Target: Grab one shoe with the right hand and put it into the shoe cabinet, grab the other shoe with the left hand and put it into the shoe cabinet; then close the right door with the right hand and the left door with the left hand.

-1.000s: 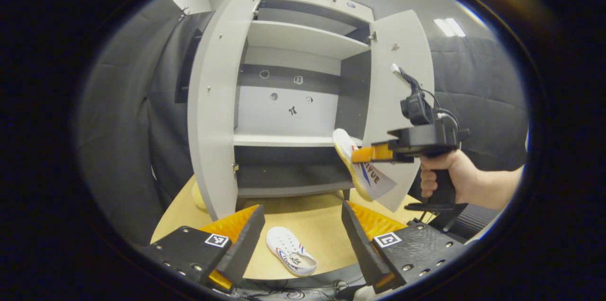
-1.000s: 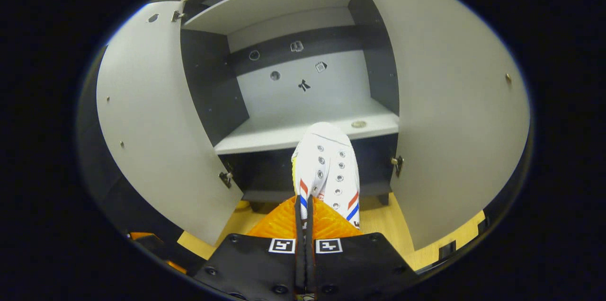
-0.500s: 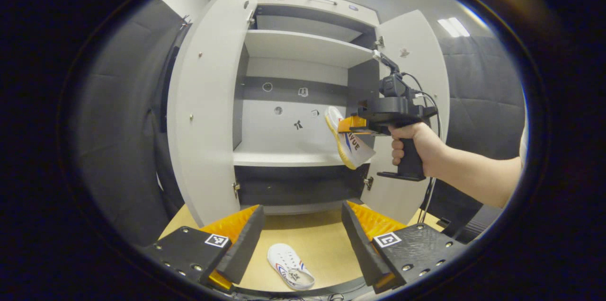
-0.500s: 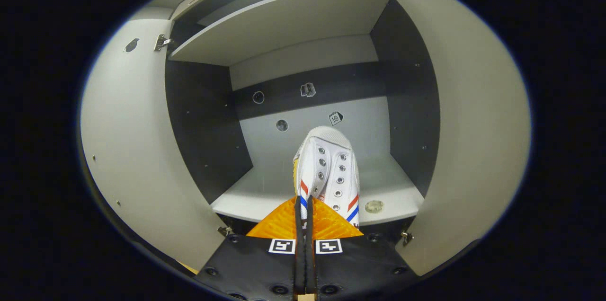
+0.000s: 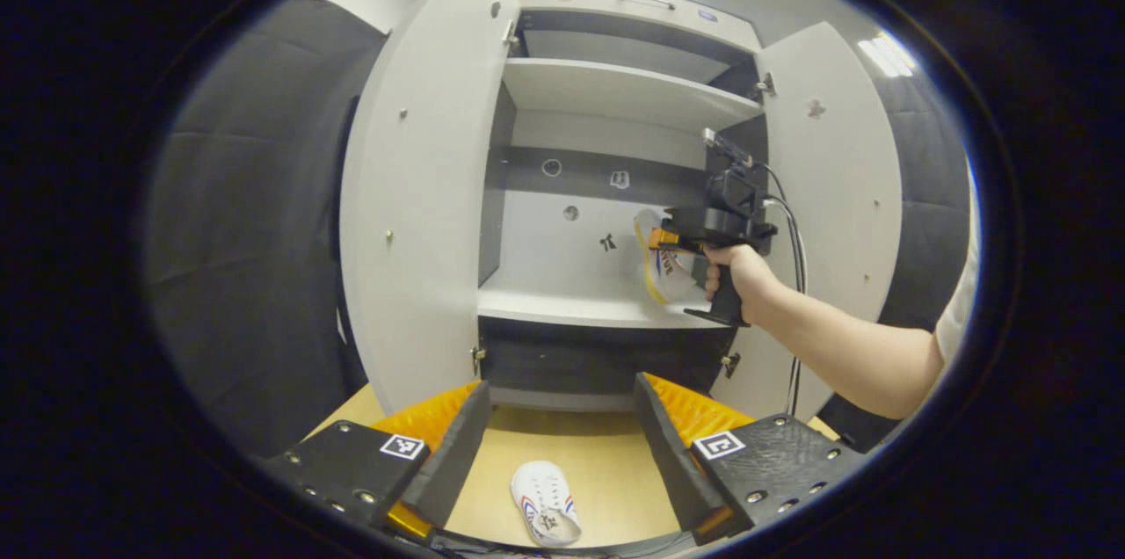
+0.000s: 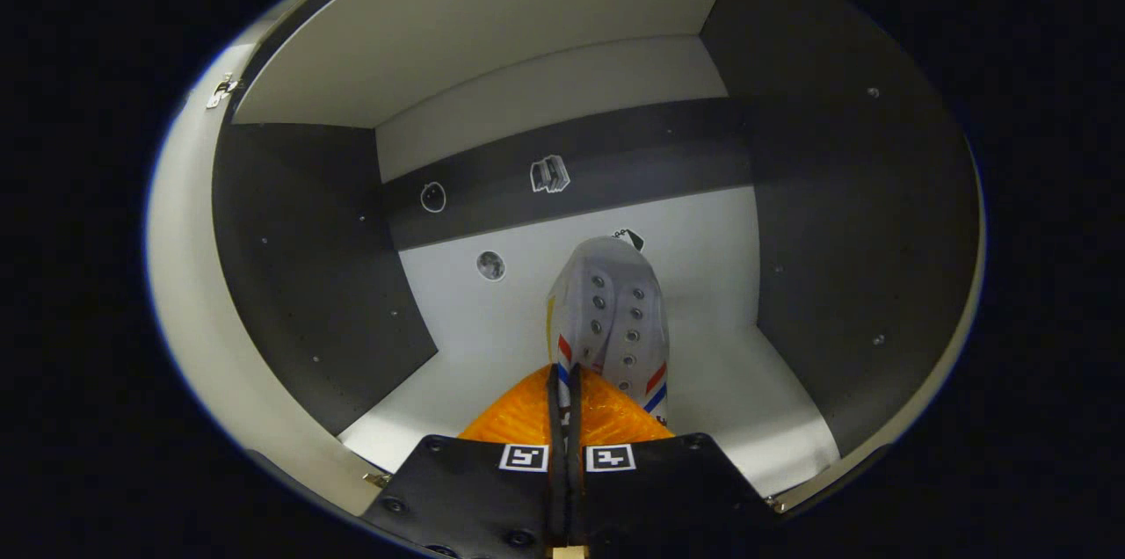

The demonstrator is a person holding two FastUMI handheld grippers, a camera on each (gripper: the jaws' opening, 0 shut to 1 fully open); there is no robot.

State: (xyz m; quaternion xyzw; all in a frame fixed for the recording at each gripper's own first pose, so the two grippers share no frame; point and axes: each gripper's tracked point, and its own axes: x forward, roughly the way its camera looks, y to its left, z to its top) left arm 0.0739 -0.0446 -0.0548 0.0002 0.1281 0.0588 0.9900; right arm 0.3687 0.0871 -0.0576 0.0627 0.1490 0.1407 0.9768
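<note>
Heel of the held shoe [image 6: 608, 322] is hidden between the right gripper [image 6: 562, 383] fingers, which are clamped on it; whether its sole touches the middle shelf [image 5: 580, 304] of the shoe cabinet [image 5: 439, 190] is unclear. White canvas with red and blue stripes and a yellow sole edge, it points toe-first toward the back panel. Second shoe [image 5: 546, 512] lies on the wooden table [image 5: 598, 471], toe toward the cabinet, between the spread fingers of the empty left gripper [image 5: 558, 453].

Recording booth: black cloth wall [image 5: 255, 216], ceiling light panels [image 5: 888, 56], grey shoe cabinet [image 5: 606, 84] on wooden worktop [image 5: 606, 471].
</note>
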